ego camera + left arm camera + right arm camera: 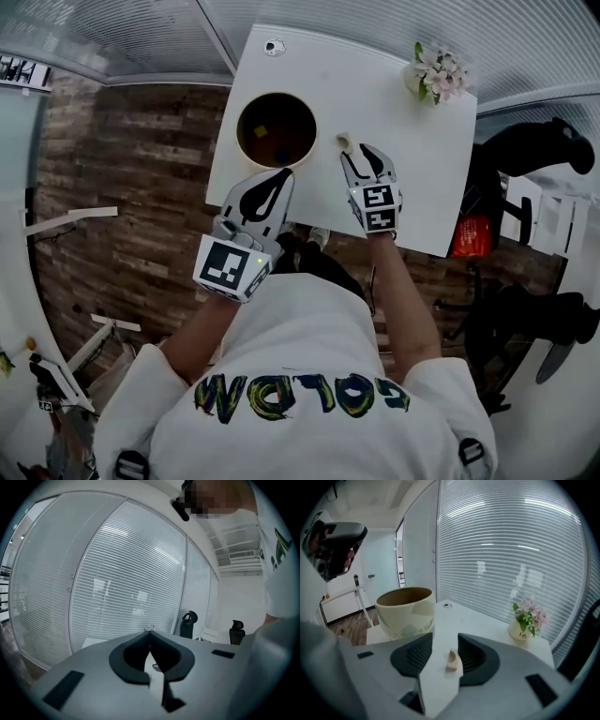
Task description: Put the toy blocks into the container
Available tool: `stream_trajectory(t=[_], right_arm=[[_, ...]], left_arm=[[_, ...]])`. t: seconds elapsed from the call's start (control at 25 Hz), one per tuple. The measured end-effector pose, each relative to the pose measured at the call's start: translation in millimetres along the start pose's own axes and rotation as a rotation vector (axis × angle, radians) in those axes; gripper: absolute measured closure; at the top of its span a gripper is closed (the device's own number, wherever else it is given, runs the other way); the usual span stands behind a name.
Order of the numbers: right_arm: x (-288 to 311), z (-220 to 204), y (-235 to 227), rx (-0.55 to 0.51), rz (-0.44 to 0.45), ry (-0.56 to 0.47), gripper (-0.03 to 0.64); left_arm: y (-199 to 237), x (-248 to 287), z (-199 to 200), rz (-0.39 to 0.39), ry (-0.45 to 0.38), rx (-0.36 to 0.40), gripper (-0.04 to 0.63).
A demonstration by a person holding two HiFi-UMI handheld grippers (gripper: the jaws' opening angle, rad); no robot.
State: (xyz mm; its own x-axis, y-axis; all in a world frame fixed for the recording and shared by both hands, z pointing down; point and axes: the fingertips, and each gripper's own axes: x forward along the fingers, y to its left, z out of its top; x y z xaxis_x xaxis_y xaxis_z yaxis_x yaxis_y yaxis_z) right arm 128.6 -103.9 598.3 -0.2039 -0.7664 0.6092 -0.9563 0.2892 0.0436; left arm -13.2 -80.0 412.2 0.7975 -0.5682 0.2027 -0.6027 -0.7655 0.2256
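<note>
A round cream container (275,129) stands on the white table (412,159), with a yellow and a blue toy block on its dark floor. In the right gripper view the container (406,611) is to the left, beyond the jaws. A small beige arched block (343,141) lies on the table just right of the container. My right gripper (359,154) is open around it. In the right gripper view the block (451,661) rests between the spread jaws of the right gripper (445,637), closer to the right pad. My left gripper (285,172) is shut and empty at the container's near rim. In its own view the left gripper (150,633) points up at the window blinds.
A small pot of pink flowers (437,75) stands at the table's far right corner, also seen as the flower pot (528,620). A round cable grommet (274,46) sits at the far left. Black office chairs (548,150) and an orange bag (472,234) are right of the table.
</note>
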Motion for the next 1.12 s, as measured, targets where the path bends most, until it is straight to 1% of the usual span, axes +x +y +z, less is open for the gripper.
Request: stream_trajectory(t=[0.2, 0.36, 0.64, 1.0, 1.12], right_arm=[[27, -25, -9, -0.007, 0.001, 0.05, 0.437], [48, -45, -10, -0.008, 0.014, 0.092, 0.433], [75, -79, -11, 0.011, 0.021, 0.153, 0.411], [99, -98, -15, 0.024, 0.013, 0.179, 0.413], [103, -104, -18, 0.027, 0.009, 0.183, 0.432]], left_arm=[[10, 3, -15, 0.011, 0.019, -0.002, 0.581], [22, 3, -28, 0.036, 0.035, -0.015, 0.581], [30, -4, -55, 0.053, 0.087, -0.034, 0.581], [40, -12, -83, 0.08, 0.134, -0.068, 0.581], [42, -13, -88, 0.088, 0.14, -0.074, 0.581]])
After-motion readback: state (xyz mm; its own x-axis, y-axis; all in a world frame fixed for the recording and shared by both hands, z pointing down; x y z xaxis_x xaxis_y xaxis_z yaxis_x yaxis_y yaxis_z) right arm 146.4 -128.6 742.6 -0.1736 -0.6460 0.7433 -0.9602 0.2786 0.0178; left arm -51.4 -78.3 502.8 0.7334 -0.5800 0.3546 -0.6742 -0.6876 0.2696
